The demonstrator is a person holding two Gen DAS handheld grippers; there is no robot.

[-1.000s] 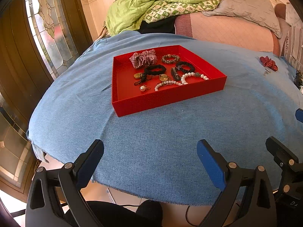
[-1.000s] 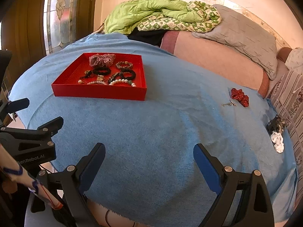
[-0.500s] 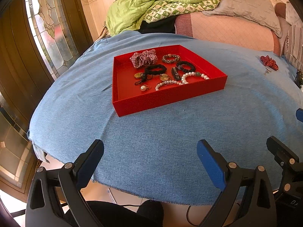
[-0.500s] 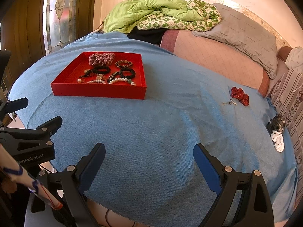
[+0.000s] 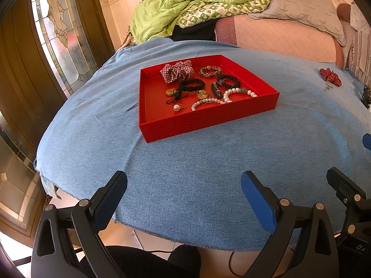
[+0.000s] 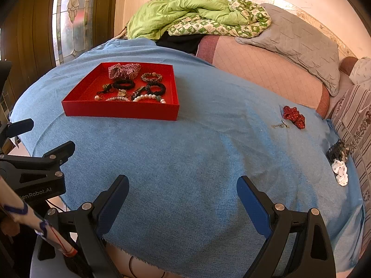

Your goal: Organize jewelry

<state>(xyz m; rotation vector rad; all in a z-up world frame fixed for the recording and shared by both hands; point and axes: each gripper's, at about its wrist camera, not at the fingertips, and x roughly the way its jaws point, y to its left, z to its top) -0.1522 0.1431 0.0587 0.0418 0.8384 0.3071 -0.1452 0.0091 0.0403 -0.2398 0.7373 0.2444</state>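
A red tray (image 5: 208,120) (image 6: 120,111) sits on the blue cloth and holds scrunchies, pearl bracelets, a clip and earrings. A red dotted scrunchie (image 6: 293,116) (image 5: 329,76) and a small metal chain (image 6: 280,125) lie on the cloth at the right. A black hair tie (image 6: 337,151) and a white dotted scrunchie (image 6: 340,172) lie at the far right edge. My left gripper (image 5: 184,192) is open and empty near the cloth's front edge. My right gripper (image 6: 183,194) is open and empty, low over the front of the cloth.
The blue cloth (image 6: 197,157) covers a rounded table. A sofa with a green quilt (image 6: 185,11) and grey pillow (image 6: 296,44) stands behind. A stained-glass door (image 5: 60,37) is at the left. A striped cushion (image 6: 357,120) is at the right.
Both grippers have barely moved; the views shifted very slightly. Nothing was taken hold of or let go.
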